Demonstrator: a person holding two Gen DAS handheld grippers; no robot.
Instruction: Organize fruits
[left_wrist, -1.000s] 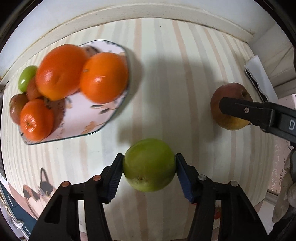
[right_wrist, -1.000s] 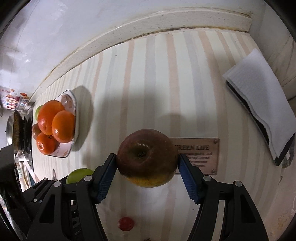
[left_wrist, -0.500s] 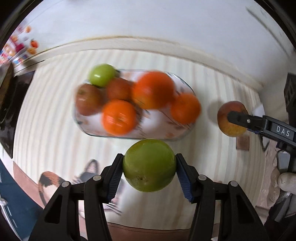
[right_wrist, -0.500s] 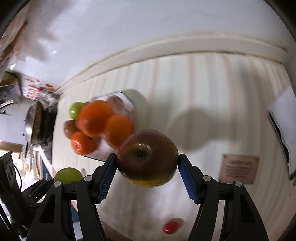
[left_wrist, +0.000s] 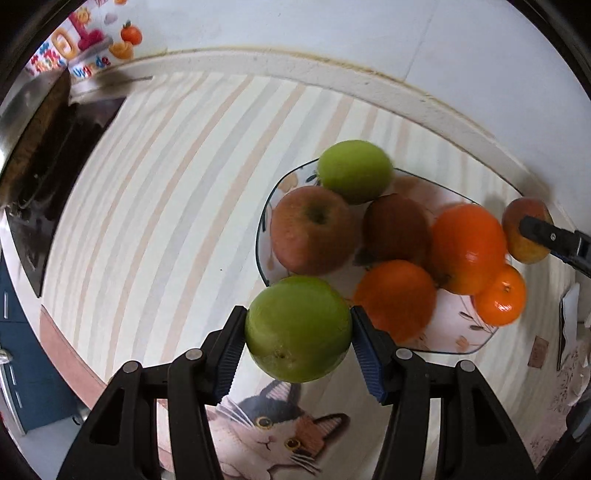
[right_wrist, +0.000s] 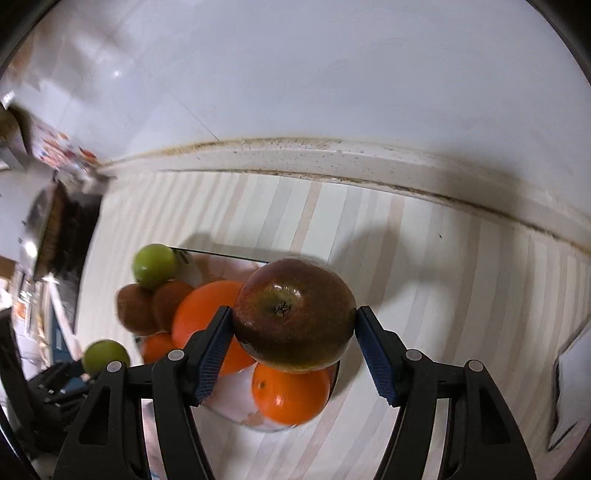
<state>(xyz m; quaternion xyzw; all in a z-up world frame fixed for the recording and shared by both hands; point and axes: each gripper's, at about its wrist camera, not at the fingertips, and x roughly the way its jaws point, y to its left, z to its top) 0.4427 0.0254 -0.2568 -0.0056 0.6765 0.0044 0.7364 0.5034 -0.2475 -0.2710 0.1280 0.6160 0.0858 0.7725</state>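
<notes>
Jaws of the left gripper (left_wrist: 298, 330) are clamped partway closed on a green apple (left_wrist: 298, 328), both blue pads pressed to its sides, above the near-left edge of the plate (left_wrist: 476, 345). That plate sits on the striped bench (left_wrist: 166, 206) and carries, from left to right, a red apple (left_wrist: 314, 230), a second green fruit (left_wrist: 354, 170) at the back, a dark brown fruit (left_wrist: 395, 227) and 3 oranges (left_wrist: 467, 247). Further right, jaws of the right gripper (right_wrist: 294, 329) are closed on a dark red apple (right_wrist: 294, 314), gripped at both sides over the right part of the plate, above an orange (right_wrist: 290, 393). At the far left of the bench lies a dark pan (left_wrist: 40, 133).
</notes>
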